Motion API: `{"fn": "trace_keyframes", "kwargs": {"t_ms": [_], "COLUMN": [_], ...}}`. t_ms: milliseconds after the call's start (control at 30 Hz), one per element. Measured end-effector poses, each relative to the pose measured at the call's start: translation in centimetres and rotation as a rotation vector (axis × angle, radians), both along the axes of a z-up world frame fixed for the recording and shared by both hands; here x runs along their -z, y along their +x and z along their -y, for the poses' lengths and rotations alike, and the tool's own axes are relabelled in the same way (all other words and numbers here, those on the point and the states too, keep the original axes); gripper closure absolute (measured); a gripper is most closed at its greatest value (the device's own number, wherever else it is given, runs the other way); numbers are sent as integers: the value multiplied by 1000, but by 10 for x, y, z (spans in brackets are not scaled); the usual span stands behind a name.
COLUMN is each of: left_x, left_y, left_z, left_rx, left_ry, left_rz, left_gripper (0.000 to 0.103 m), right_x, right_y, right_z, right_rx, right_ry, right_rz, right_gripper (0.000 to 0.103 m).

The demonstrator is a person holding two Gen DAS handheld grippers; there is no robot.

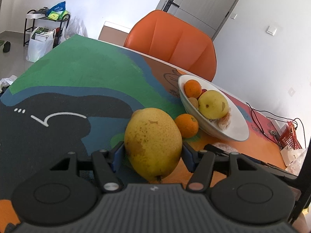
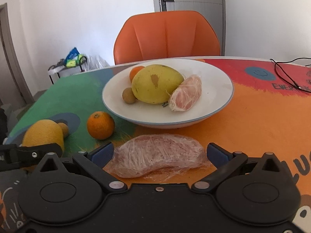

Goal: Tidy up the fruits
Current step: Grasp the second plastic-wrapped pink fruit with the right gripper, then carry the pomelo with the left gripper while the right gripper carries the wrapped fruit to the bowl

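My left gripper [image 1: 153, 151] is shut on a large yellow pear [image 1: 152, 141]; the pear also shows in the right wrist view [image 2: 43, 135] at the far left. A loose orange [image 1: 186, 125] [image 2: 100, 125] lies on the table beside the white bowl [image 1: 229, 128] [image 2: 215, 89]. The bowl holds a yellow pear [image 2: 155, 86], an orange [image 2: 136, 71], a small brown fruit [image 2: 128, 95] and a wrapped pomelo piece [image 2: 185, 95]. My right gripper [image 2: 160, 153] is open around a second plastic-wrapped pomelo piece [image 2: 159, 158] on the table, the pads apart from it.
An orange chair [image 2: 167, 36] stands behind the table. Black cables [image 2: 287, 73] and a red basket [image 1: 289, 137] lie at the table's right side. A small brown fruit [image 2: 64, 129] lies behind the held pear. A shelf with bags [image 1: 44, 31] stands by the far wall.
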State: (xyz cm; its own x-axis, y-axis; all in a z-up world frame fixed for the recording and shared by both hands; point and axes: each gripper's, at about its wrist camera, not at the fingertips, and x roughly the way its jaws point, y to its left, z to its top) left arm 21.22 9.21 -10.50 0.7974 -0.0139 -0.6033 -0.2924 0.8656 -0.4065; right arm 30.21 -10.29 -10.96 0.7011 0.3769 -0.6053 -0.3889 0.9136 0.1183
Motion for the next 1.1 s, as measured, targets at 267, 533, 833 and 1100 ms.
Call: {"fn": "trace_keyframes", "kwargs": {"t_ms": [267,533,833,1100], "left_x": [0,-5,-15,-24], "left_y": [0,-8,-17,-25], "left_z": [3,2,8,18], "left_rx": [-12,-34,-27,-12], "left_ry": [9,14,18,23], "left_rz": [-7,-8,16,34], "left_gripper": [43,43,43,43], "right_x": [4,2,2,-8], "right_y": [2,-3,-21,-33], "right_z": [-16,-9,13,37], "right_rx": [-8,-14,-17,11], "right_ry": [-99,-98,-18,48], "right_rz": [-10,-4,5,21], "right_gripper": [0,9,11,11]}}
